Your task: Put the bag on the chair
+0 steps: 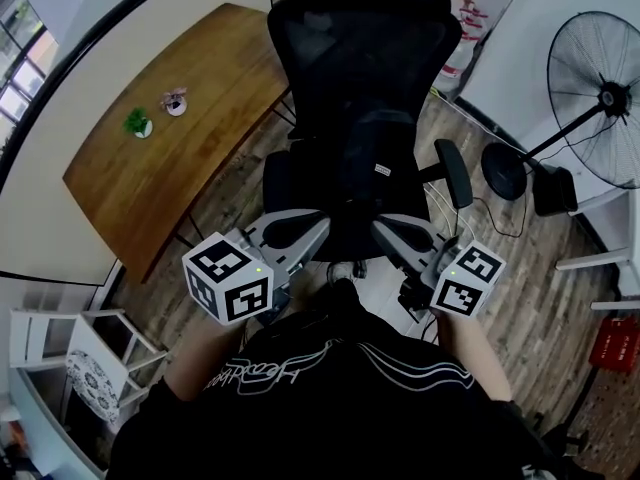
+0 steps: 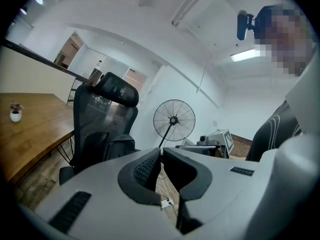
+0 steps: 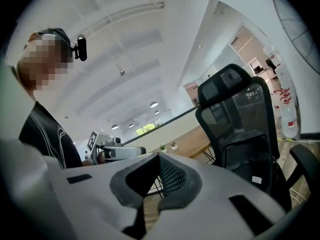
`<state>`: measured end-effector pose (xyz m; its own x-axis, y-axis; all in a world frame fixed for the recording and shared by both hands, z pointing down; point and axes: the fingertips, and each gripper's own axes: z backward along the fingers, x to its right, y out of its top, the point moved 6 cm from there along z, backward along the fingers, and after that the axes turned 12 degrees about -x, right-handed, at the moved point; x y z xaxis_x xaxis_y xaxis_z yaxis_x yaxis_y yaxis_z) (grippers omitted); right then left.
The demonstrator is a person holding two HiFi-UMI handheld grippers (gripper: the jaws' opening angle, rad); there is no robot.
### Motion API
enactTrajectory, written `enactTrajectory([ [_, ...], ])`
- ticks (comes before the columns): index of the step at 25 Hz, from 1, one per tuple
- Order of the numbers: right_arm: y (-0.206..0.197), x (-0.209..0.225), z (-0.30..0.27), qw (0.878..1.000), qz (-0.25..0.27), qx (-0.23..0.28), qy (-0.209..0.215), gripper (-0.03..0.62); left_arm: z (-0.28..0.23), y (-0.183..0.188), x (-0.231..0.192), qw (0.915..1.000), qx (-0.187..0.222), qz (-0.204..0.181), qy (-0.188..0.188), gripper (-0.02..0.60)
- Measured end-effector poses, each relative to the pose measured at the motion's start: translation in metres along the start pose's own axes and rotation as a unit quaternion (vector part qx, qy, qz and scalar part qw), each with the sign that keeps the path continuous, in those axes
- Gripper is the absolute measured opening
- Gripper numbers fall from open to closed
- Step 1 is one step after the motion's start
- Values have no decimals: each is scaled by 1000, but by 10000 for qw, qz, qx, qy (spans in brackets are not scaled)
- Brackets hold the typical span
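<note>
Reference is the head view. The chair (image 1: 360, 58) stands at 12 o'clock. The bag (image 1: 372, 153) rests on its seat, against the backrest. The table (image 1: 200, 158) lies at 10 o'clock, left of the chair. On it stands a plant pot (image 1: 138, 123), with a second pot (image 1: 176, 102) just beside it at its 1 o'clock. The fan (image 1: 600, 98) stands at 2 o'clock, right of the chair. The left gripper (image 1: 318, 226) and right gripper (image 1: 380, 230) sit side by side at the seat's 6 o'clock edge.
</note>
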<state>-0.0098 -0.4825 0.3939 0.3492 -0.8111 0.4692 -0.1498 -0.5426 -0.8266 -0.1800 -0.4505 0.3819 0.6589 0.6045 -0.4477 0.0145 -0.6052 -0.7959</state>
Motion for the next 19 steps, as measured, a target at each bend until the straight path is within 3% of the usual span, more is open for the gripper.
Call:
enactTrajectory([
  [19,-19,-8,-17,9997,27,-257,29,-5,3,-25,-8,9992,-240,216,217,41],
])
